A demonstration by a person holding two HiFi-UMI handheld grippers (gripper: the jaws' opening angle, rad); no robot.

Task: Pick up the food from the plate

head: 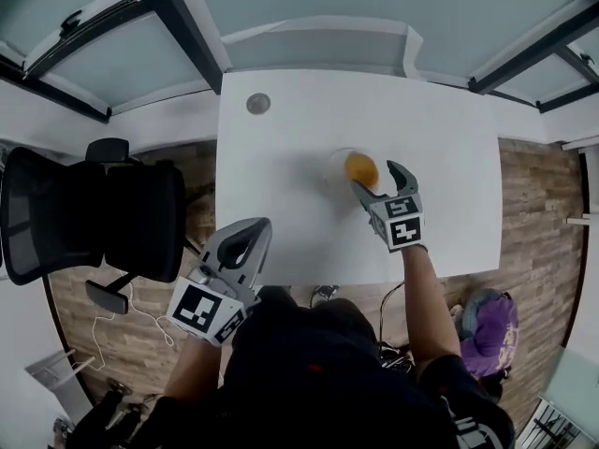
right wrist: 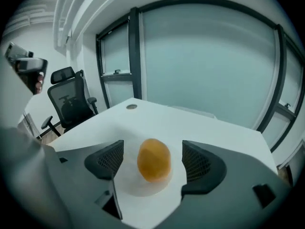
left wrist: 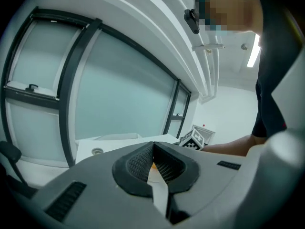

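Right gripper (head: pixel 378 180): jaws wide apart, straddling the food (right wrist: pixel 154 159), an orange egg-shaped lump; a clear gap on both sides, pads not touching it. Food sits upright on the plate (right wrist: pixel 136 187), a pale round one near the middle of the white table (head: pixel 281 157), slightly right of centre. Right forearm (head: pixel 426 297) is stretched forward over the near table edge, gripper angled down and to the left at the plate, marker cube (head: pixel 402 224) facing up. Left gripper (left wrist: pixel 153 149): jaws together, nothing clamped; held low and back by the near-left table edge, well apart from the plate, nose tilted up toward the windows. Nothing between the right jaws and the food; table otherwise carries only a round grey cap (head: pixel 258 104) at the far-left corner. Black office chair (head: pixel 94 218) stands left of the table, purple bag (head: pixel 493 330) on the wood floor at right.
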